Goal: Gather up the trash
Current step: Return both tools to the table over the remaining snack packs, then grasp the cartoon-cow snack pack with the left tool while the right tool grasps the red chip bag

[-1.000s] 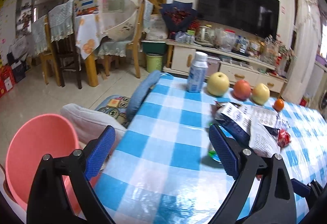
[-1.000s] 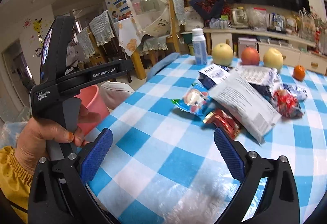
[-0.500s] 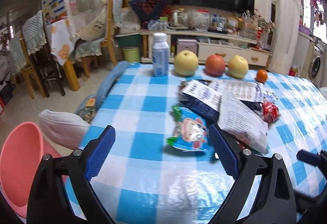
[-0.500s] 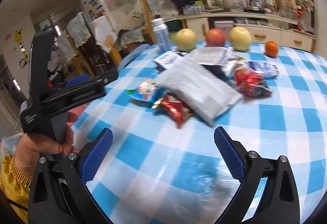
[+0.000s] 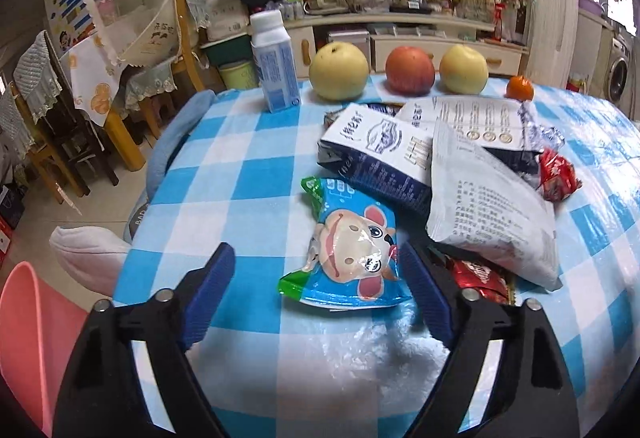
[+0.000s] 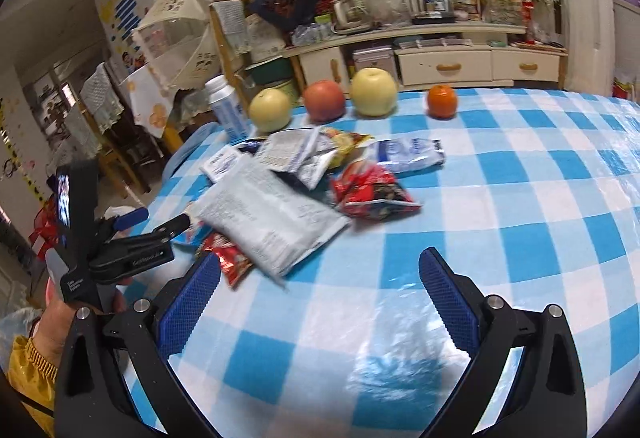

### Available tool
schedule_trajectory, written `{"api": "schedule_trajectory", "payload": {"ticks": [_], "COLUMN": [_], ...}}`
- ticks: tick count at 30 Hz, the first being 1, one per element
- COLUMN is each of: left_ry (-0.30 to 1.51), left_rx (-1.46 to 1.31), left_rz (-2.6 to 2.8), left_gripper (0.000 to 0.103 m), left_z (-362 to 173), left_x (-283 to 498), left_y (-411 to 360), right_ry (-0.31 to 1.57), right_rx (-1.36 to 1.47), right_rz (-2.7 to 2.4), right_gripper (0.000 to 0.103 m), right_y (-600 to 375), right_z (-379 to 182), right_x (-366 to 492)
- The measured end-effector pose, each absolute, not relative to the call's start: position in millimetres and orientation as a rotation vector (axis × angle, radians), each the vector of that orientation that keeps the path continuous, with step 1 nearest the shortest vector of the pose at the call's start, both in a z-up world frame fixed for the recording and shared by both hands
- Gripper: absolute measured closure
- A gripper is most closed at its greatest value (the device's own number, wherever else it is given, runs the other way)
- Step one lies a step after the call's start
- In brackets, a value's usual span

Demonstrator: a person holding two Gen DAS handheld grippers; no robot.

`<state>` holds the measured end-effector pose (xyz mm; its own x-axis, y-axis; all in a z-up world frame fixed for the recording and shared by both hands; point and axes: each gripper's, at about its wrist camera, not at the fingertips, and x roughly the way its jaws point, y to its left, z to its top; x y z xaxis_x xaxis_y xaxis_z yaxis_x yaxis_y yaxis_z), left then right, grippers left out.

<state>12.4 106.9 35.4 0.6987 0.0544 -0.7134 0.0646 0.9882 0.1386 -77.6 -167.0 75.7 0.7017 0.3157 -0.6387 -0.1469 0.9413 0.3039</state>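
The left tool [image 5: 316, 278] is spread wide, released, low in the left wrist frame. The cow-print wrapper [image 5: 352, 250] lies flat on the checked surface [image 5: 224, 174] between its two fingers, nearer the right one. The right tool [image 6: 320, 286] also gapes, gripping nothing; the trash pile, topped by a grey pouch [image 6: 264, 214], sits above and left of it, mid-frame.
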Motion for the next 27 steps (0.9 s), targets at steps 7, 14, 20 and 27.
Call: {"api": "schedule_trajectory", "payload": {"ticks": [7,14,20,27], "left_ry": [0.827,0.845,0.862,0.858], "left_rx": [0.200,0.208,0.191,0.172], "left_rz": [-0.021,-0.030,-0.049,-0.085], "left_gripper": [0.020,0.021,0.030,0.046], "left_z": [22,16,14,13], "left_x": [35,50,55,56], "left_y": [96,92,94,89], "right_ry": [0.790,0.854,0.870,0.887], "right_rx": [0.256,0.334,0.246,0.169], "right_rz": [0.205,0.233,0.263,0.273], "right_gripper": [0.007,0.024,0.024,0.022], "right_y": [-198,-208,-193,-180], "right_z": [57,35,30,21], "right_x": [-43,-6,18,37]}}
